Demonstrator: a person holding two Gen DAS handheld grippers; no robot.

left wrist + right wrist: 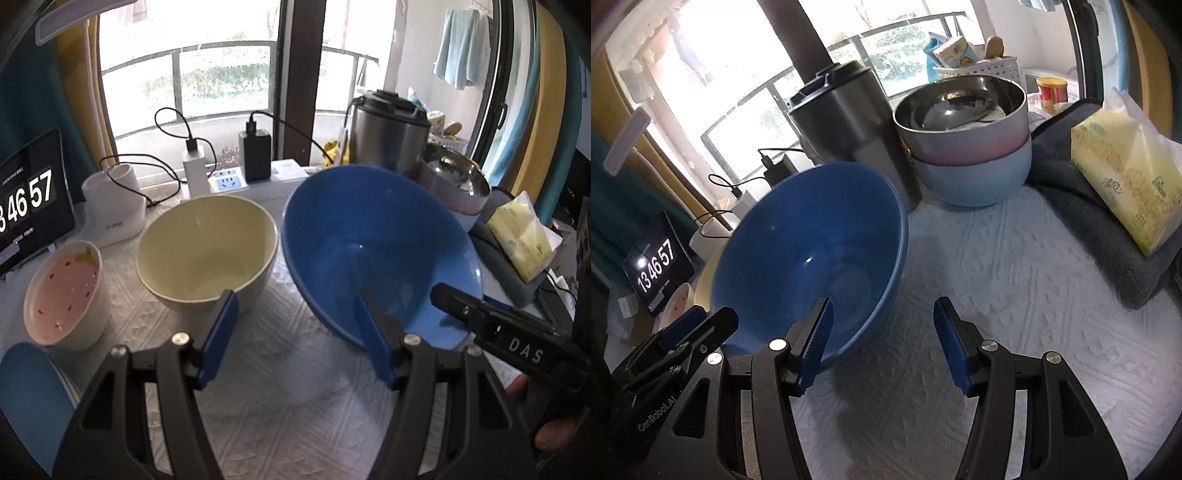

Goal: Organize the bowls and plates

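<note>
Blue bowl (pixel 380 251) tilted on the white textured cloth (pixel 280 406), leaning toward the cream bowl (pixel 207 251) just beside it; small pink-lined bowl (pixel 64 291) further left, near the clock display (pixel 29 199). Edge of a blue plate (pixel 33 402) at lower left. Stacked bowls — steel-lined pink (pixel 964 122) over pale blue (pixel 975 177) — behind, beside the steel canister (pixel 857 136).

Left gripper (pixel 295 332) spread, nothing between the pads; right-hand pad over the blue bowl's near rim, left-hand pad close to the cream bowl's near wall. Contact not discernible. Right gripper (pixel 882 343) likewise spread and empty, left-hand pad over the blue bowl's near rim, right-hand pad above bare cloth.

Step in hand, as judged: approach to the blue bowl for nesting or restacking. For a sound grasp:
- straddle of the rim, one pad inside and one outside the wall, before any closing;
- firm pinch low enough on the wall to prevent pivoting — a tilted, smooth bowl likely to slip or rock;
- one gripper steadying while the other lifts, clear of each other;
- lift clear of the cream bowl before any sideways move, to avoid knocking it into the pink-lined bowl.
</note>
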